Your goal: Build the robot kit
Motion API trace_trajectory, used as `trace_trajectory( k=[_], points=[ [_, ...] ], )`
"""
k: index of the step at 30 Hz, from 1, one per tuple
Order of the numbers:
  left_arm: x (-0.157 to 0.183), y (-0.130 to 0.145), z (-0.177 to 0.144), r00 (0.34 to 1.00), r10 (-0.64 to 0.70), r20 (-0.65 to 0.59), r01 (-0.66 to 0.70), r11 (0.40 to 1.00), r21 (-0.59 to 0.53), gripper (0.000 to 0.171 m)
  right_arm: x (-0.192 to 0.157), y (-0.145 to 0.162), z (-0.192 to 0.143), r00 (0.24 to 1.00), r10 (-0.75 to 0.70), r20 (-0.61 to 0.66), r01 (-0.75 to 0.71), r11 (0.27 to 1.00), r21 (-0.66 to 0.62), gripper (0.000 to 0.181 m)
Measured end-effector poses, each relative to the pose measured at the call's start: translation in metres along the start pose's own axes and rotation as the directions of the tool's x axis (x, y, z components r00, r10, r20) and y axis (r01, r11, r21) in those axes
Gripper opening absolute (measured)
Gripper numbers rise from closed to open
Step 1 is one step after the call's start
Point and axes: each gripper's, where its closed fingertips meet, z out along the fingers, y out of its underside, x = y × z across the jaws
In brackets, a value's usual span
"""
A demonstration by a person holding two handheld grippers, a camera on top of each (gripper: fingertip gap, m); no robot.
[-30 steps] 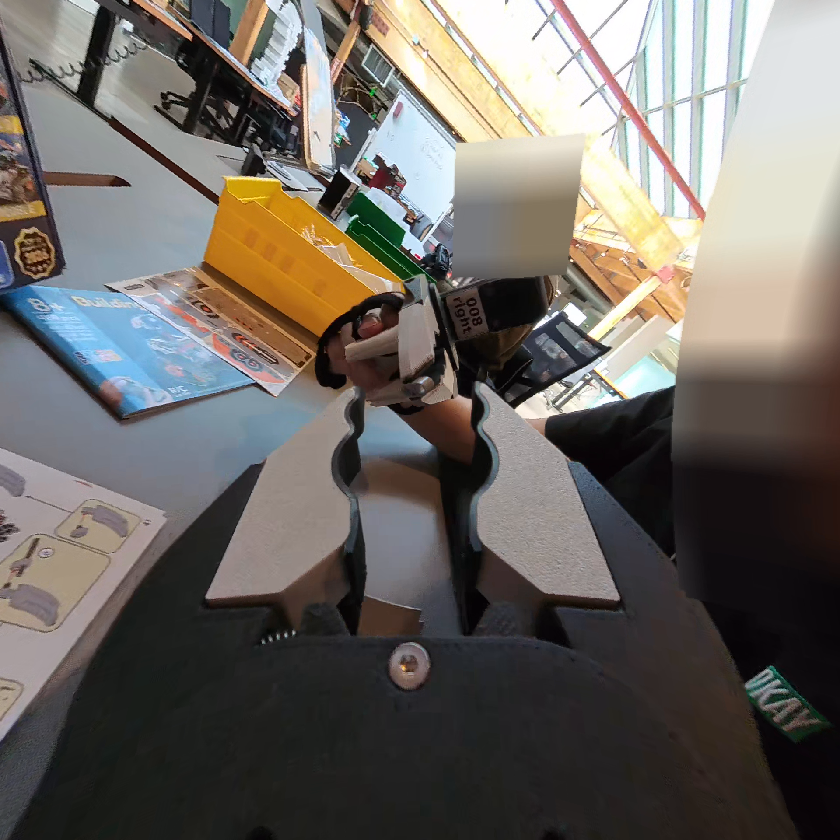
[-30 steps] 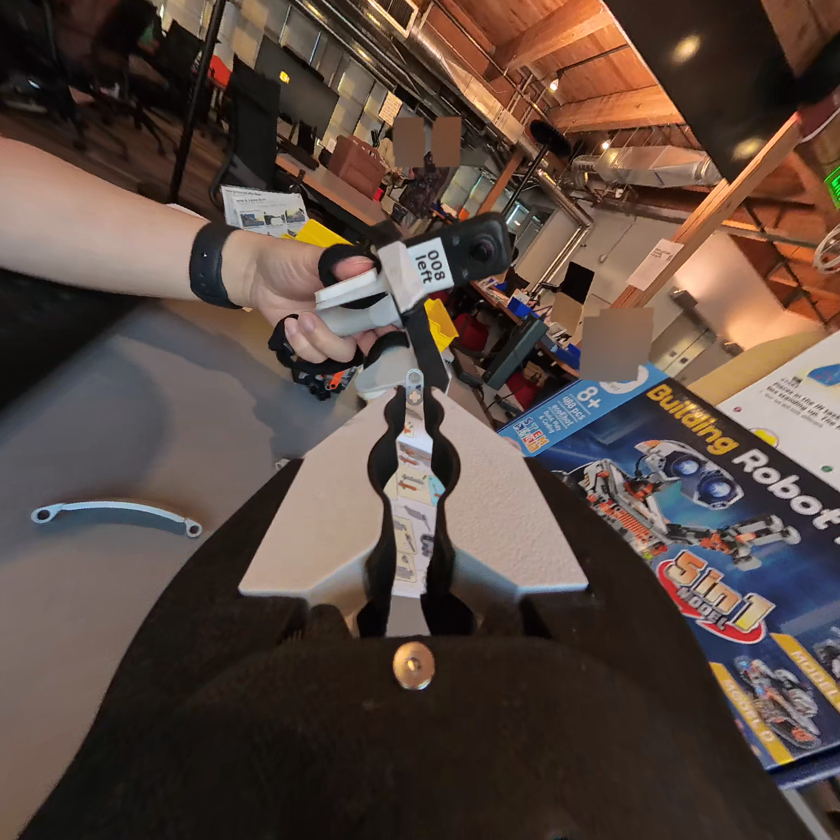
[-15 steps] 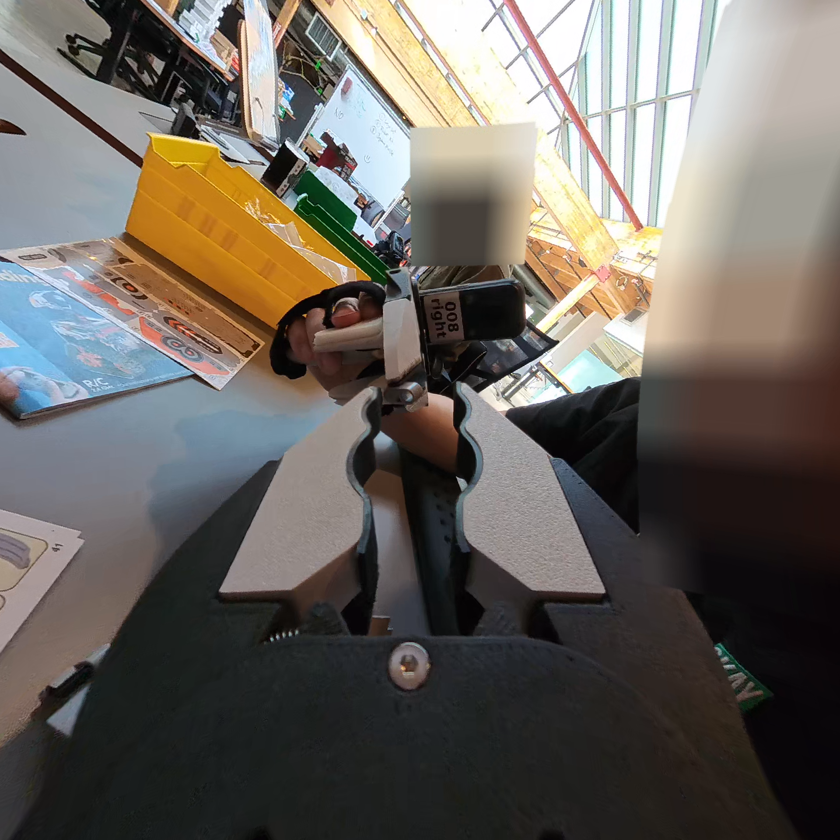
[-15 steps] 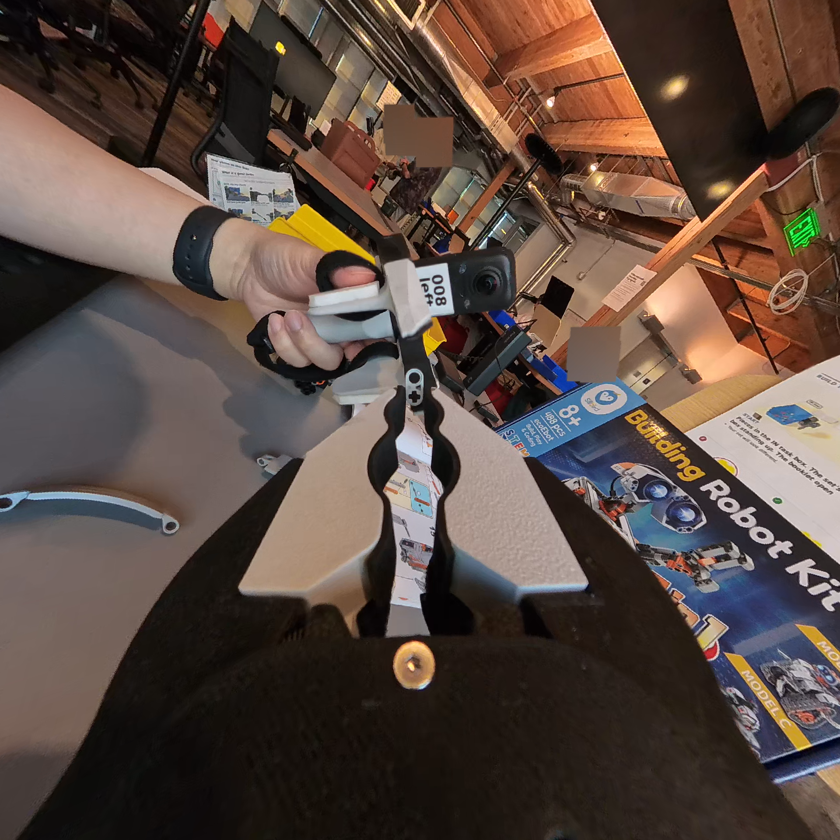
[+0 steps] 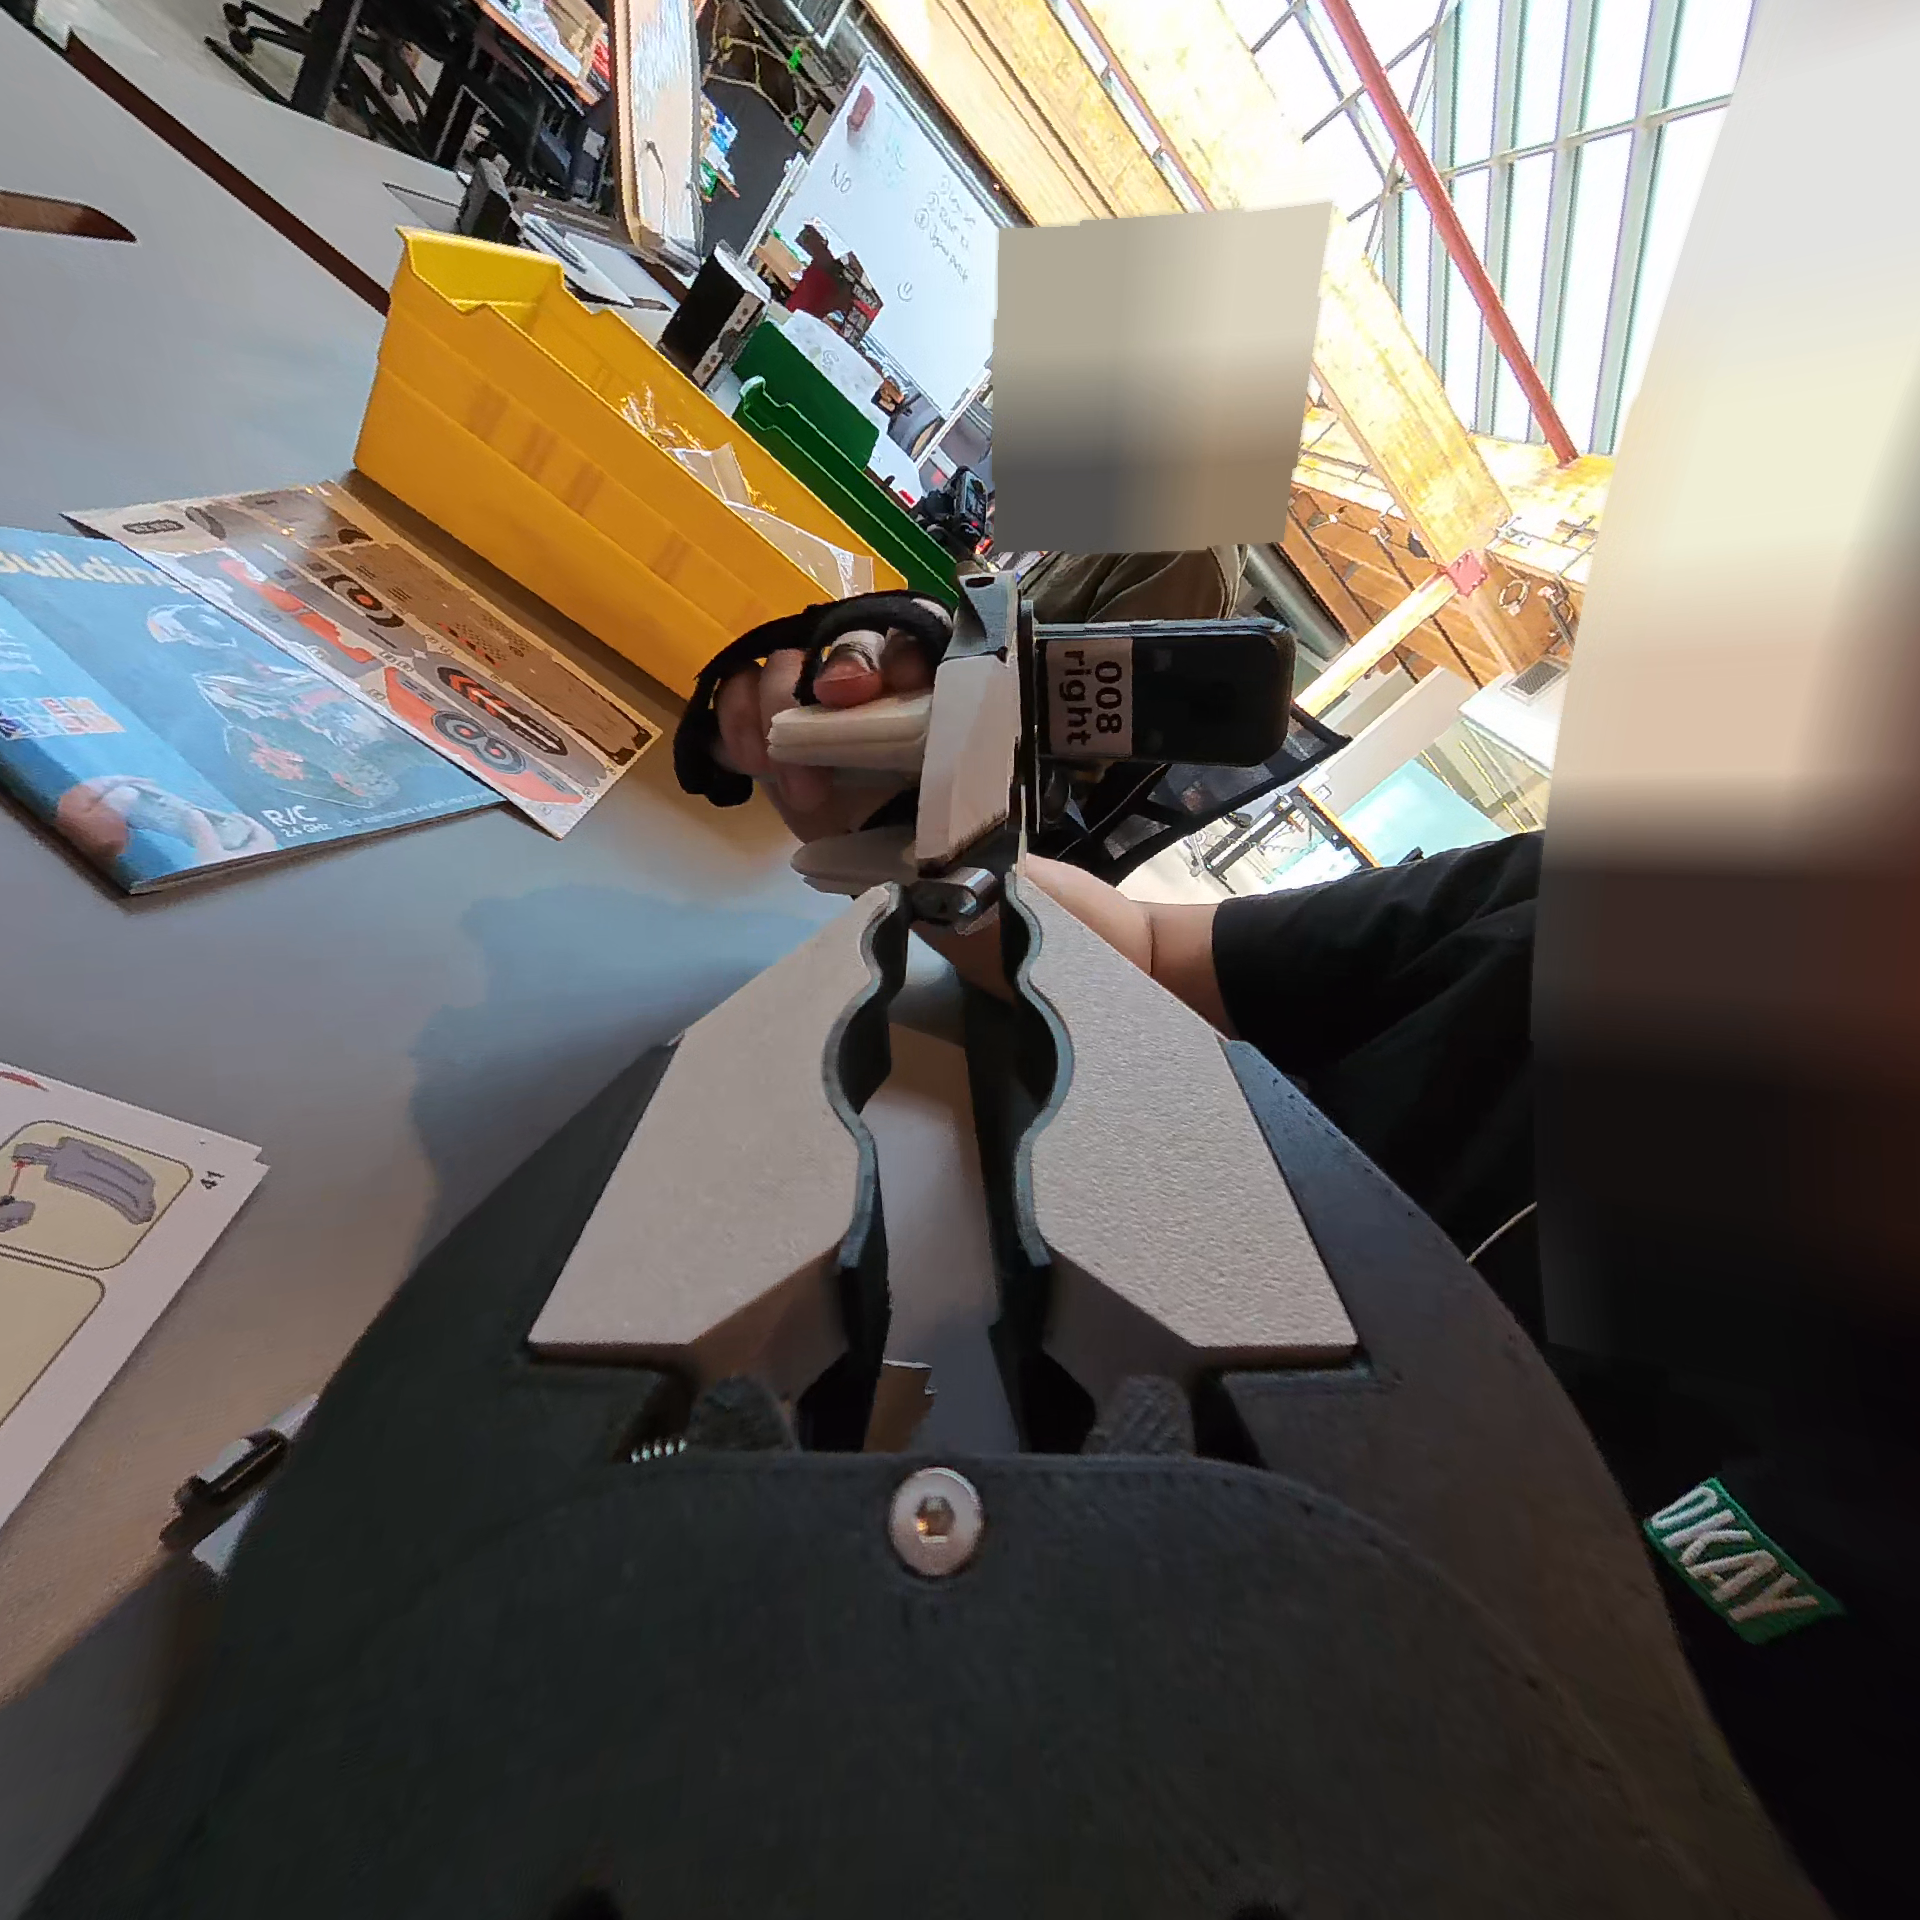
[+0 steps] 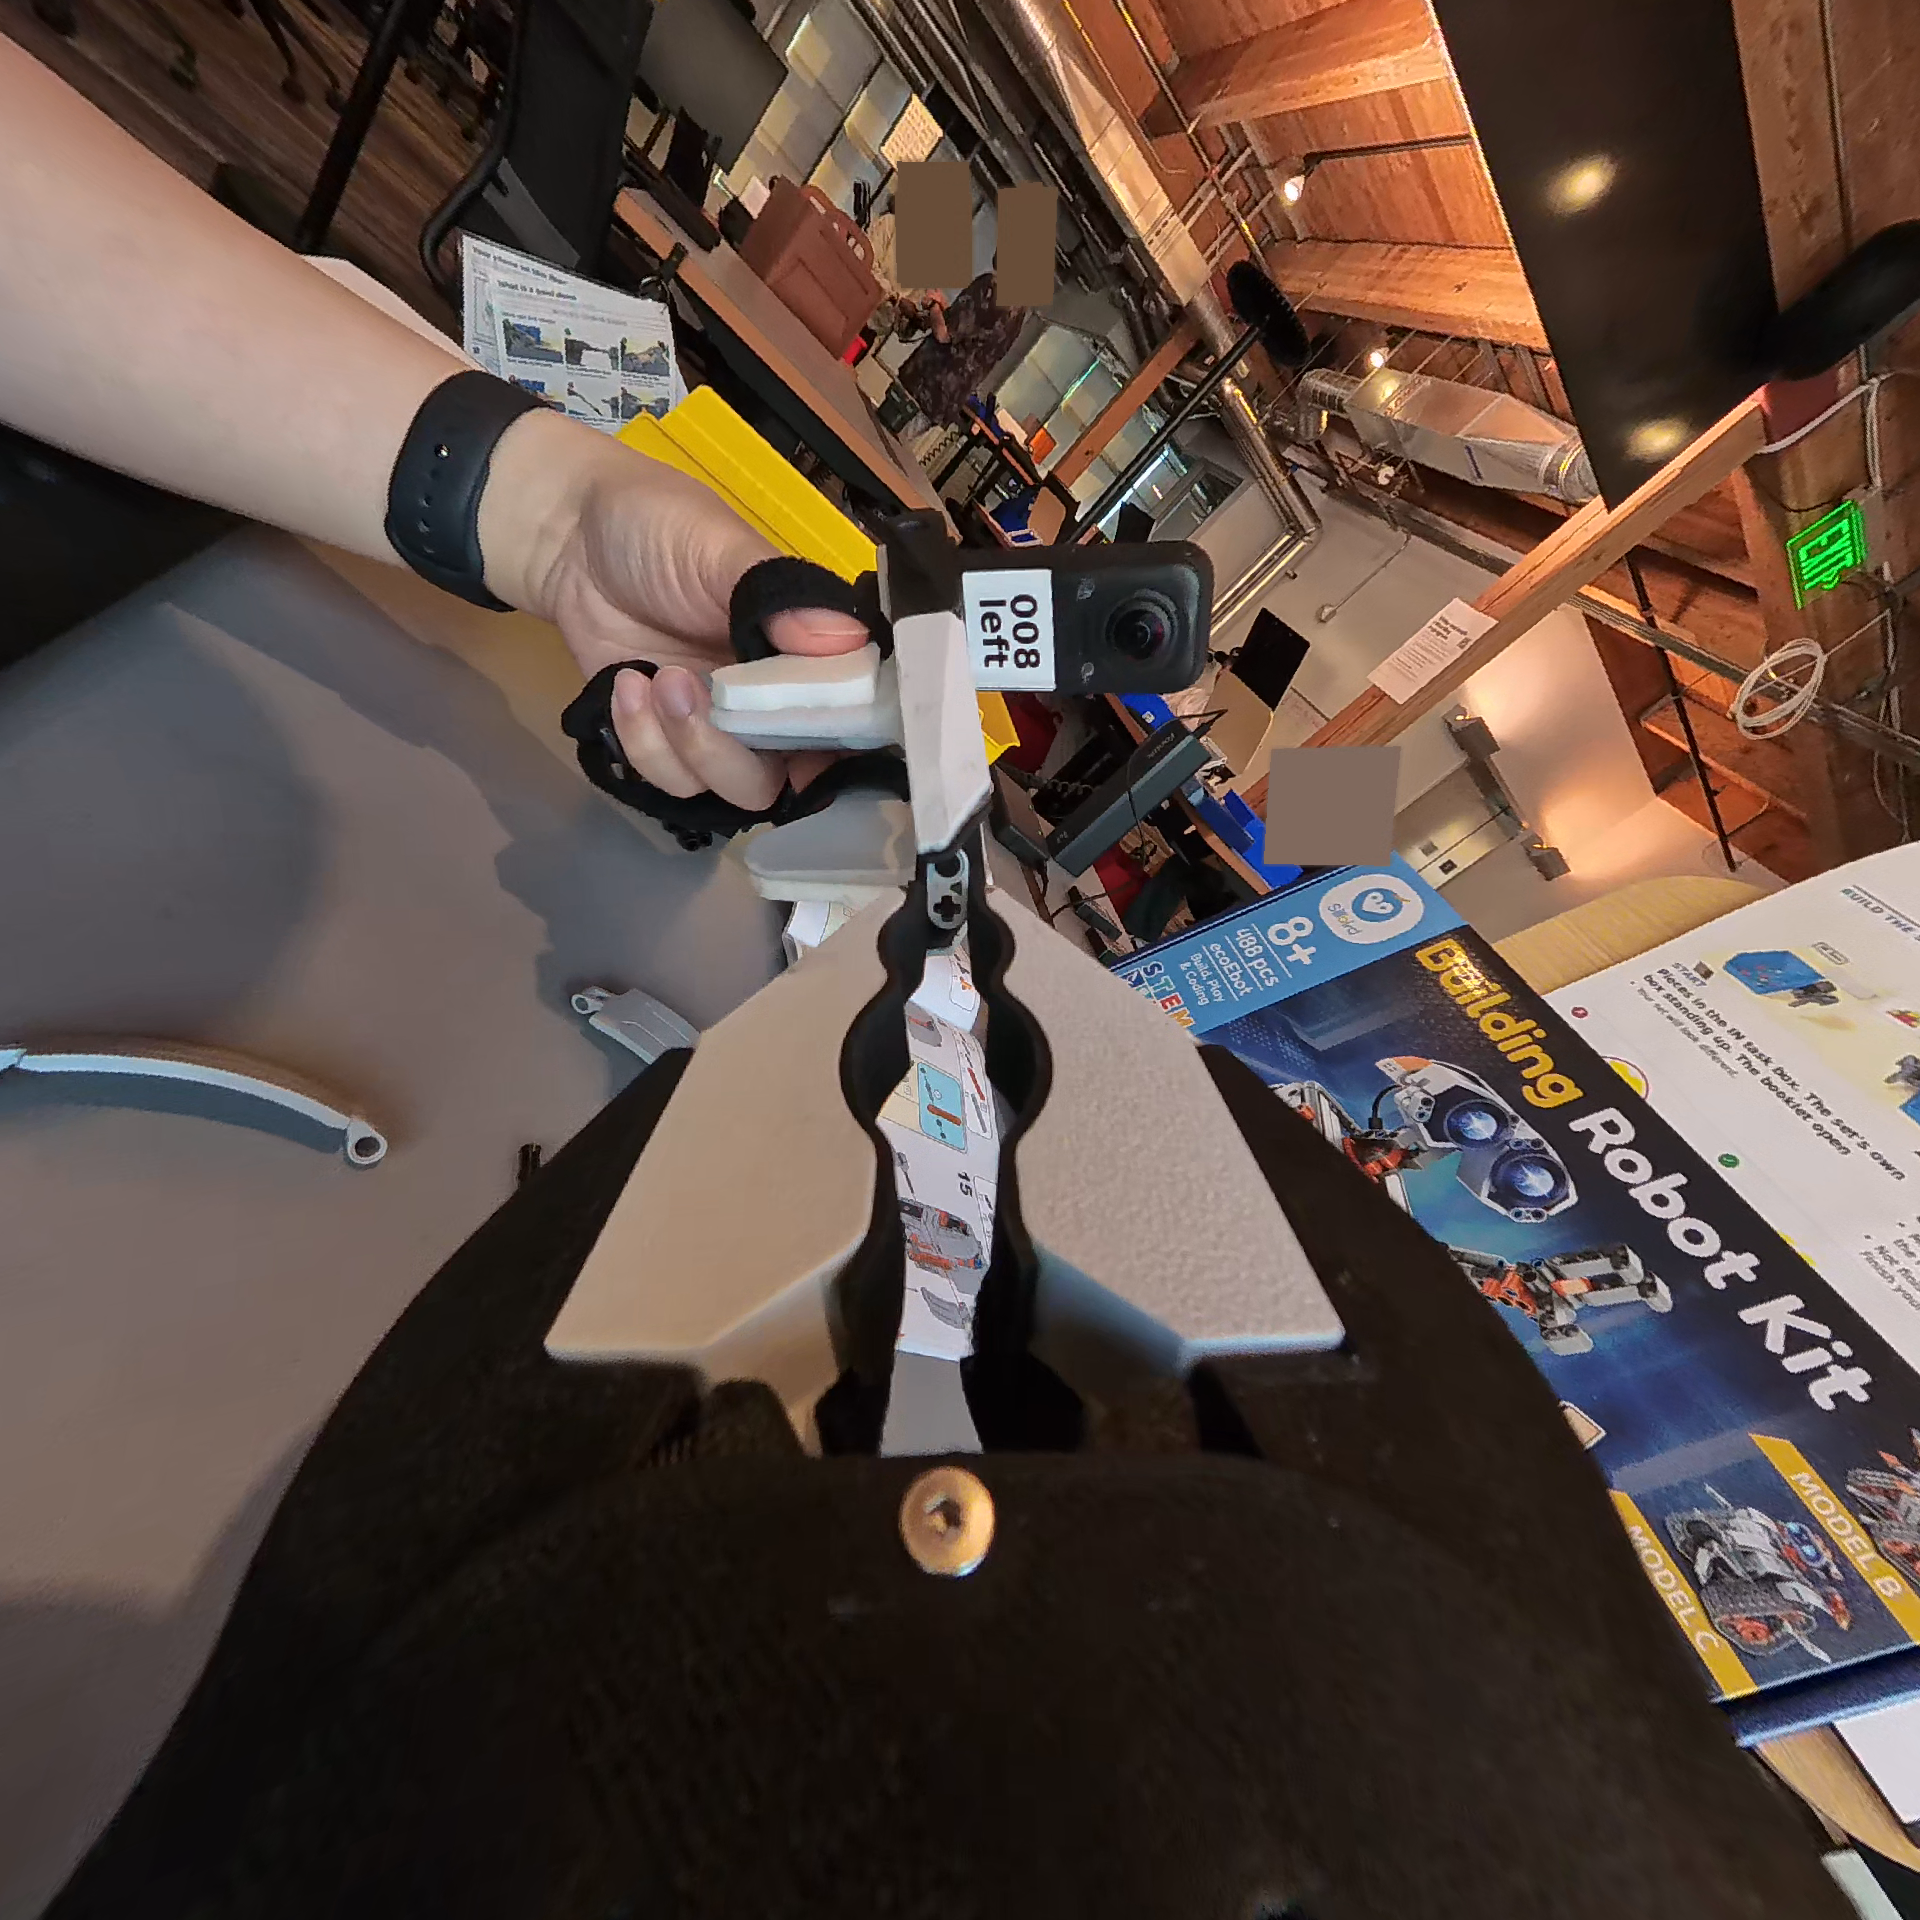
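Note:
My right gripper (image 6: 945,920) is shut on a small grey construction-kit piece (image 6: 948,896) with a cross hole and holds it above the grey table (image 6: 260,831). My left gripper (image 5: 951,906) faces it head-on, turned a quarter turn to it. Its jaws have narrowed onto the same piece (image 5: 956,900) and flank both its sides. The right gripper also shows in the left wrist view (image 5: 961,852), and the left gripper in the right wrist view (image 6: 940,826). A hand grips each handle.
A yellow bin (image 5: 582,457) and a green bin (image 5: 821,436) stand at the back. A blue booklet (image 5: 208,727), a sticker sheet (image 5: 416,644) and an instruction sheet (image 5: 94,1226) lie on the table. A curved grey beam (image 6: 208,1091), a small grey part (image 6: 634,1018) and the blue kit box (image 6: 1558,1247) lie nearby. The grippers are tip to tip, or close to it.
My left gripper's jaws have narrowed from wide open down onto the small piece. The two grippers have come closer together. The right gripper has kept its hold.

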Motion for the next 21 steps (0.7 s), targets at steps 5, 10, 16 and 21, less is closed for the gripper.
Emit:
trace_trajectory(
  k=[5,10,16,21],
  points=[
    [-0.002,-0.001,0.000,1.000,0.006,0.012,-0.006,1.000,0.006,0.014,0.001,0.002,0.000,1.000,0.012,-0.005,-0.012,1.000,-0.006,0.005],
    [-0.008,-0.007,-0.004,0.993,0.077,0.086,-0.079,0.997,0.026,0.027,0.014,0.004,0.000,0.973,0.227,-0.028,-0.227,0.974,0.008,0.005],
    [-0.011,-0.020,-0.014,0.958,0.216,0.189,-0.231,0.971,0.064,0.027,0.016,0.006,0.002,0.532,0.833,0.153,-0.838,0.544,-0.046,0.006],
    [-0.019,-0.015,-0.012,0.959,0.194,0.208,-0.208,0.977,0.047,0.022,0.015,0.010,0.004,0.301,0.930,0.214,-0.943,0.323,-0.076,0.005]
  ],
)
